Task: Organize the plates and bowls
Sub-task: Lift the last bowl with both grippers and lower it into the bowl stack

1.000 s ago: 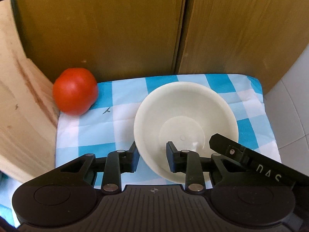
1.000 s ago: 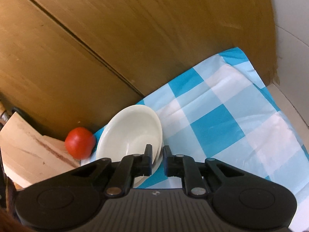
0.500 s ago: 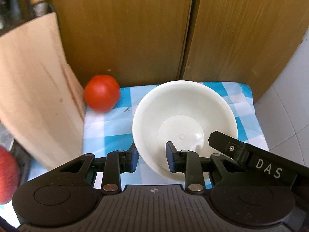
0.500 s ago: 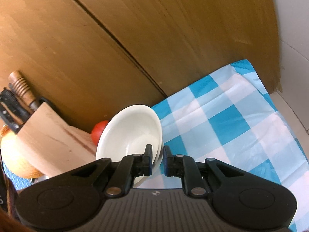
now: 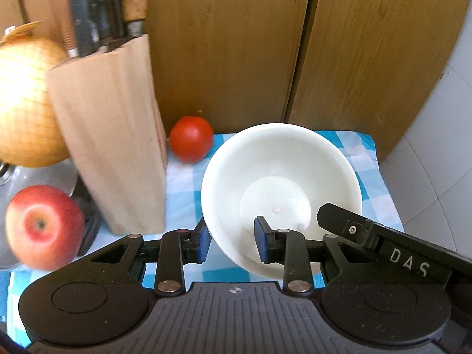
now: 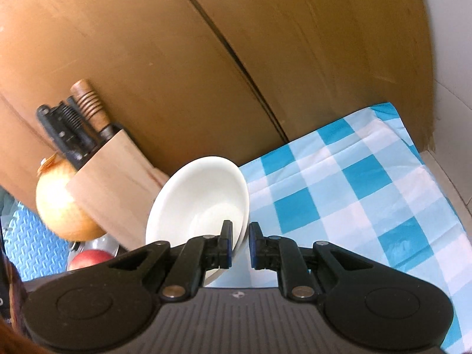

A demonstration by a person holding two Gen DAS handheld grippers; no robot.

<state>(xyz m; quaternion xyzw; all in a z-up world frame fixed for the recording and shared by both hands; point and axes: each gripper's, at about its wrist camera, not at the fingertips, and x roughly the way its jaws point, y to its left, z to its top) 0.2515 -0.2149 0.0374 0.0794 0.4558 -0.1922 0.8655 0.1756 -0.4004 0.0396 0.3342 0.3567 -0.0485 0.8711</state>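
White bowl (image 5: 280, 188), pinched by my left gripper (image 5: 233, 240) and right gripper (image 6: 239, 246), now rides higher beside the knife block (image 5: 109, 135): lifted, ready for stacking.

On the checked cloth (image 5: 380, 174) the bowl (image 5: 280, 177) sits out in front of the cabinet doors (image 5: 236, 44), with the tomato (image 5: 191, 142) just to its left and further back. The knife block (image 5: 115, 135) stands left of the tomato at the cloth's left edge. Left of the block are the onion (image 5: 26, 100) above and the apple (image 5: 44, 227) lower and nearer.
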